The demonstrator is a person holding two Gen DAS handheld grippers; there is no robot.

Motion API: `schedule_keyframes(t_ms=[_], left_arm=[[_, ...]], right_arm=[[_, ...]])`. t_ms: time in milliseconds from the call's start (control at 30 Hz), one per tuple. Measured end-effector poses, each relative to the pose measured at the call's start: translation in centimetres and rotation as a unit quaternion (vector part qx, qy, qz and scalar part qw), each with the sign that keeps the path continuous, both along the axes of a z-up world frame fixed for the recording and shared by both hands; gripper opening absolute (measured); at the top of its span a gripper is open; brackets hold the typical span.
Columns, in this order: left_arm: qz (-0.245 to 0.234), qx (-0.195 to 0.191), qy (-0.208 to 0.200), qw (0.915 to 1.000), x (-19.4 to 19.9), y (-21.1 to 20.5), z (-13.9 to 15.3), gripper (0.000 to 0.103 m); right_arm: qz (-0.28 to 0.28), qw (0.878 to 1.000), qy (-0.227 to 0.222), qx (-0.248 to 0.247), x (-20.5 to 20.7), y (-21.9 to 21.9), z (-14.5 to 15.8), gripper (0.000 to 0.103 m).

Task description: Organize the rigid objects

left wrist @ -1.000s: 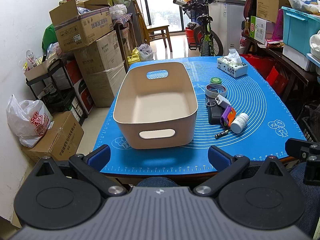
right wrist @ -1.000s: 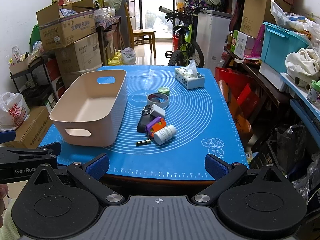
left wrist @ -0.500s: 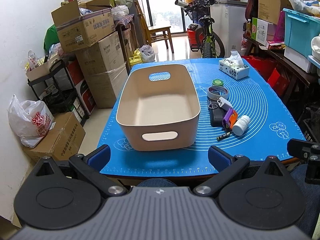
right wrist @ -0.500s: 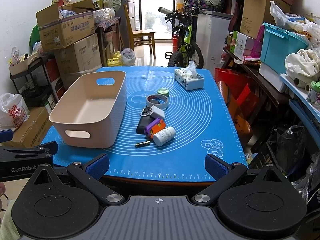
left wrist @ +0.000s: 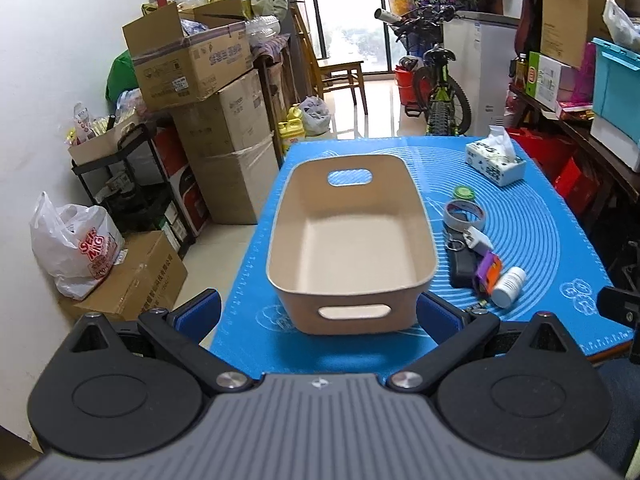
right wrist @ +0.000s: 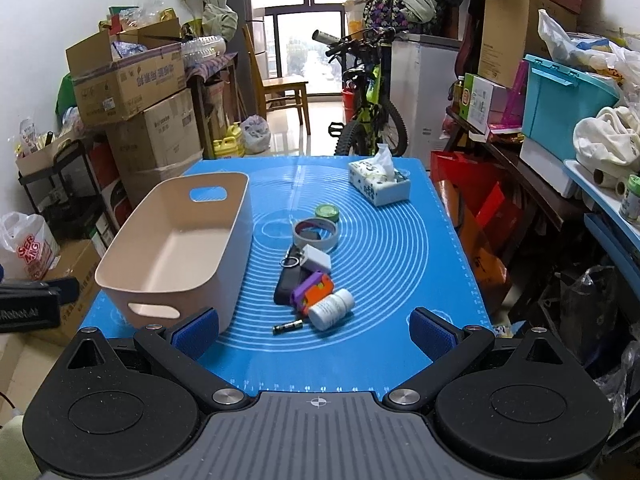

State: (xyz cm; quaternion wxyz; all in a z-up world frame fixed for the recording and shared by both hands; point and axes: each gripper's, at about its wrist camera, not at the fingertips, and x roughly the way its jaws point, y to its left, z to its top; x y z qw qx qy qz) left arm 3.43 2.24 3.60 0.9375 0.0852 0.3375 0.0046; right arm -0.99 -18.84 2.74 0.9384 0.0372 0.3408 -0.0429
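Left gripper point(left wrist: 318, 312) and right gripper point(right wrist: 314, 330) jaws spread wide, grasping nothing, beige bin point(right wrist: 176, 252) left on blue bench point(right wrist: 400, 256), battery point(right wrist: 288, 327), pill bottle point(right wrist: 331, 309), tape roll point(right wrist: 316, 233) alongside, tissue box point(right wrist: 378, 186) beyond.

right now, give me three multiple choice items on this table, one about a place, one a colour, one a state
1. Where does the white pill bottle lie?
A. in the bin
B. on the blue mat, right of the bin
C. on the tissue box

2. What colour is the small round lid behind the tape roll?
A. green
B. red
C. black

3. What is the beige bin holding?
A. the tape roll
B. a battery
C. nothing

Answers: 1 B, it rests on the mat beside the orange and purple item. 2 A, its top is green. 3 C, the bin floor is bare.
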Motion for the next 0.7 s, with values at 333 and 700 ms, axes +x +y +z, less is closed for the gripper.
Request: schedule_keyframes(t_ms=[333, 700], left_arm=[[0.013, 0.01, 0.017, 0.9997, 4.2, 1.2, -0.6, 0.102], [0.027, 0.006, 0.054, 0.9982, 11.1, 3.5, -3.6, 0.102]], right_arm=[[0.0, 1.0, 0.002, -0.018, 3.5, -0.6, -1.2, 0.1], [-0.001, 0.999, 0.033, -0.015, 8.7, -3.1, -5.0, 0.1]])
